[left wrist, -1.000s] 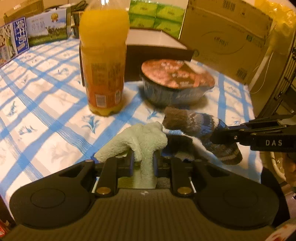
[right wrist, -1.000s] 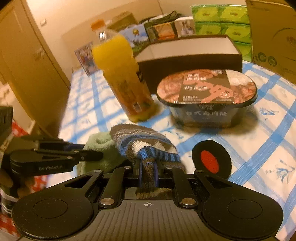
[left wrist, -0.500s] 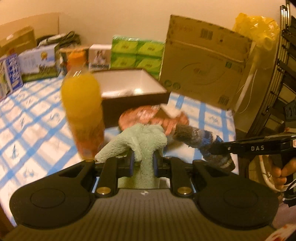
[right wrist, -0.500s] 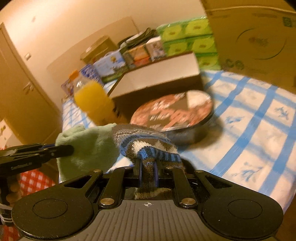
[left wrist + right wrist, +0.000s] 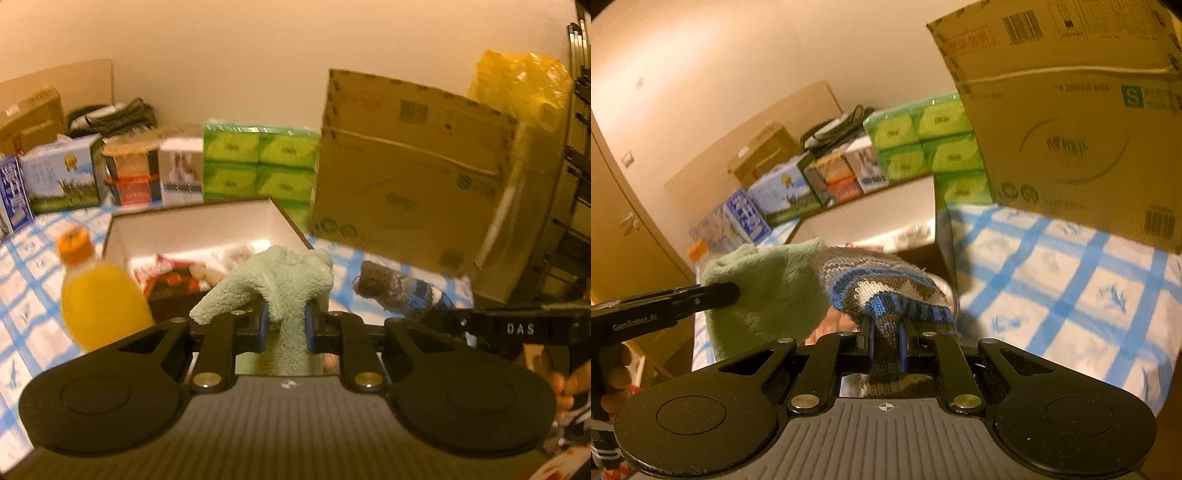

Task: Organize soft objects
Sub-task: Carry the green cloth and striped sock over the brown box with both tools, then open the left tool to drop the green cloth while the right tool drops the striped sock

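Both socks lifted; bottle [image 5: 99,295] below.

We note a table under a blue-checked white cloth [image 5: 1071,280]. Directly on it, centre frame: an open brown box [image 5: 199,221]. At lower left stands an orange drink bottle [image 5: 96,295]. Along the upper edge: green tissue packs [image 5: 258,162], cartons [image 5: 59,177] and a large cardboard box [image 5: 406,177].
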`<state>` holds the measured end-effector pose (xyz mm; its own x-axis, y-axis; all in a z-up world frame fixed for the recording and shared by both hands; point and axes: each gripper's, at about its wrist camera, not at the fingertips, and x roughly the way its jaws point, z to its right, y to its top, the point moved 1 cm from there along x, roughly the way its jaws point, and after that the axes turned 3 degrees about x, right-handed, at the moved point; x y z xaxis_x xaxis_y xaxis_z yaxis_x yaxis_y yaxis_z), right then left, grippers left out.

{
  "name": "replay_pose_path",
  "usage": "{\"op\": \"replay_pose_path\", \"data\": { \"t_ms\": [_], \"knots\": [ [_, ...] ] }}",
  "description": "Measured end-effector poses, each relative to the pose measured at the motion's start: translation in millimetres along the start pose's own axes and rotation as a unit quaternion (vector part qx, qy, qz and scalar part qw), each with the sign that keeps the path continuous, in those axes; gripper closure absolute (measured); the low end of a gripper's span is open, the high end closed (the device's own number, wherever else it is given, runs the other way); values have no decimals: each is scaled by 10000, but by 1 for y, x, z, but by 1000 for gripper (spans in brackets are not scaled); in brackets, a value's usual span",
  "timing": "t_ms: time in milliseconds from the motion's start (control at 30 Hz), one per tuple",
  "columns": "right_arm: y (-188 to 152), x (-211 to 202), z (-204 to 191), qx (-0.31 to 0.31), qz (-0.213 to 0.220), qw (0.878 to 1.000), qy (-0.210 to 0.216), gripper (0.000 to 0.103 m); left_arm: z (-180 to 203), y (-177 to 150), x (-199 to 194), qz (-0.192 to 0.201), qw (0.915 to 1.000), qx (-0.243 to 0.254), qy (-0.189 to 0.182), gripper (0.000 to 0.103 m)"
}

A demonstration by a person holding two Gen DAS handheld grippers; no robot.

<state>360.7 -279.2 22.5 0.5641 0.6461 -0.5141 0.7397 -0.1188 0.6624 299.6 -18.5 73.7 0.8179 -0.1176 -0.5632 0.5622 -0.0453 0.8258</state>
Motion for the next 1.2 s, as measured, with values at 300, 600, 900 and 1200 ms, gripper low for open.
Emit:
{"op": "replay_pose_path", "data": {
  "t_ms": [300, 600, 900, 1200],
  "knots": [
    [68, 61, -2, 137, 303, 9988, 362, 90, -14, 68, 61, 203, 9940, -401, 999, 86],
    [112, 139, -1, 304, 360, 9977, 478, 90, -41, 100, 125, 151, 9805, -838, 1769, 86],
    [126, 209, 18, 642, 158, 9968, 457, 90, -52, 97, 182, -102, 9671, -1086, 2300, 85],
    [126, 252, 35, 570, 206, 9981, 95, 58, -71, 92, 223, -319, 9549, -1241, 2677, 78]
  ]
}}
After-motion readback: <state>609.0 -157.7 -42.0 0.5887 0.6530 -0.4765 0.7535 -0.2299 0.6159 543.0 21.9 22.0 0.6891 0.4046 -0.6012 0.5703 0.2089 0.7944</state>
